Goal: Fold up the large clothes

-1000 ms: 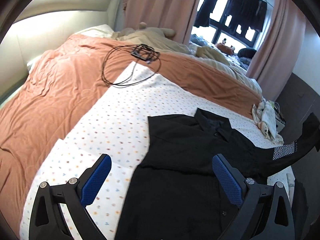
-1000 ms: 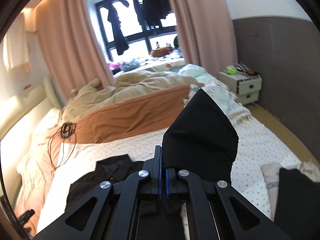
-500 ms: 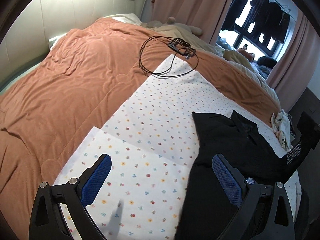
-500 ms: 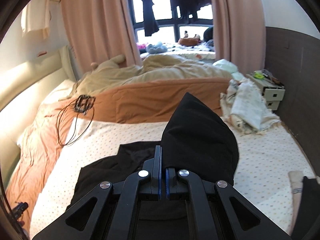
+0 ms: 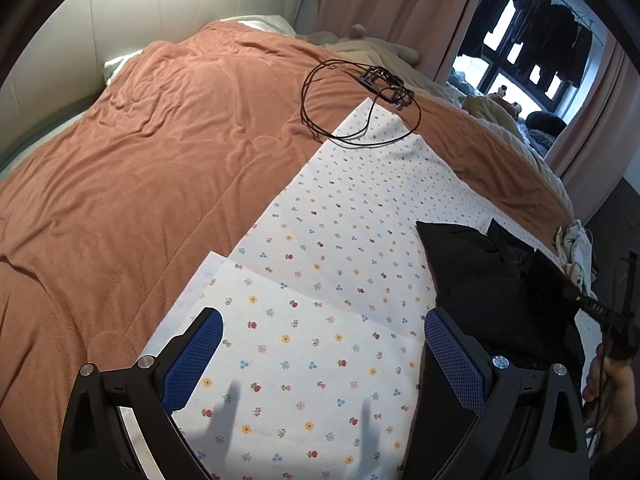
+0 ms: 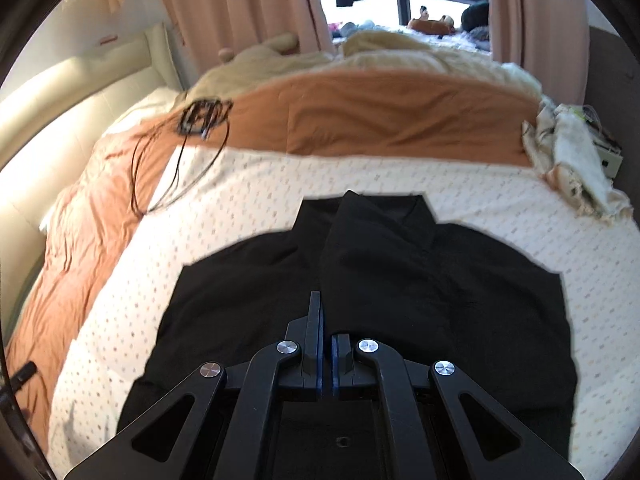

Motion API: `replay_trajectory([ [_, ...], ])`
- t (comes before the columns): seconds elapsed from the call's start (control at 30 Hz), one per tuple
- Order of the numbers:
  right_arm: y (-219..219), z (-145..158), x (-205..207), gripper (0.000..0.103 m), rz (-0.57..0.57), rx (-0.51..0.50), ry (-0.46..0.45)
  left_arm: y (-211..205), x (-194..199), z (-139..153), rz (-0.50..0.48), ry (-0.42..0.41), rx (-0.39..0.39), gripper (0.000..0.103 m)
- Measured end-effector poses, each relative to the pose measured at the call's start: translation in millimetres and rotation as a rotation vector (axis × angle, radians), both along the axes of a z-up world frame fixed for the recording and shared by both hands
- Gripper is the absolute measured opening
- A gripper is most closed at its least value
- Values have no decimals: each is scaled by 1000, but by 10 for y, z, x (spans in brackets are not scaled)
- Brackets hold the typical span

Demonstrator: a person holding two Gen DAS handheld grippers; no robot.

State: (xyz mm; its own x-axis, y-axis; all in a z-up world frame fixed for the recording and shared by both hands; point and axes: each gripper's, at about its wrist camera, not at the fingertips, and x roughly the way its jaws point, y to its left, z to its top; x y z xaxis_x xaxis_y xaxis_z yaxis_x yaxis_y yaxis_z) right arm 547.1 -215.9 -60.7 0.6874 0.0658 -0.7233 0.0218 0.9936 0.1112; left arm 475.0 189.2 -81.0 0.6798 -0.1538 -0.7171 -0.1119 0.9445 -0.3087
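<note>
Black shirt (image 6: 360, 280) lies spread on the floral sheet (image 5: 320, 280), its collar at twelve o'clock in the right wrist view. Right gripper (image 6: 326, 344) pinches a shirt fold. Only the left wrist view shows the left gripper (image 5: 320, 352) gaping, empty. No legible writing.

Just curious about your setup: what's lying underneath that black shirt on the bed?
The black shirt lies on a white flower-print sheet, which shows all around it and itself covers an orange blanket. Whatever sits directly beneath the shirt's middle is covered.
</note>
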Motion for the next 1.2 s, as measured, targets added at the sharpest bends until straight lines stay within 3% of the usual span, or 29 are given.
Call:
replay_trajectory([
  [0.17, 185, -477, 91, 5, 40, -22, 98, 108, -42, -36, 14, 8, 5, 101],
  [0.2, 214, -573, 115, 10, 48, -34, 139, 119, -48, -36, 15, 7, 4, 101],
  [0.3, 221, -760, 114, 52, 93, 7, 251, 126, -56, -50, 14, 7, 1, 101],
  [0.4, 133, -663, -14, 58, 97, 11, 234, 111, -57, -66, 11, 3, -6, 101],
  [0.57, -211, -359, -233, 63, 48, 63, 190, 48, -47, -135, 5, 9, -23, 101],
  [0.73, -388, -232, -200, 63, -18, 73, 164, -8, -89, -228, -10, 23, -23, 101],
  [0.97, -536, -529, 143, 63, -118, 111, 211, 193, -147, -330, 13, 48, -11, 101],
  [1.2, -457, -930, 300, 63, -137, -38, 286, 327, -156, -455, 35, 74, -24, 101],
])
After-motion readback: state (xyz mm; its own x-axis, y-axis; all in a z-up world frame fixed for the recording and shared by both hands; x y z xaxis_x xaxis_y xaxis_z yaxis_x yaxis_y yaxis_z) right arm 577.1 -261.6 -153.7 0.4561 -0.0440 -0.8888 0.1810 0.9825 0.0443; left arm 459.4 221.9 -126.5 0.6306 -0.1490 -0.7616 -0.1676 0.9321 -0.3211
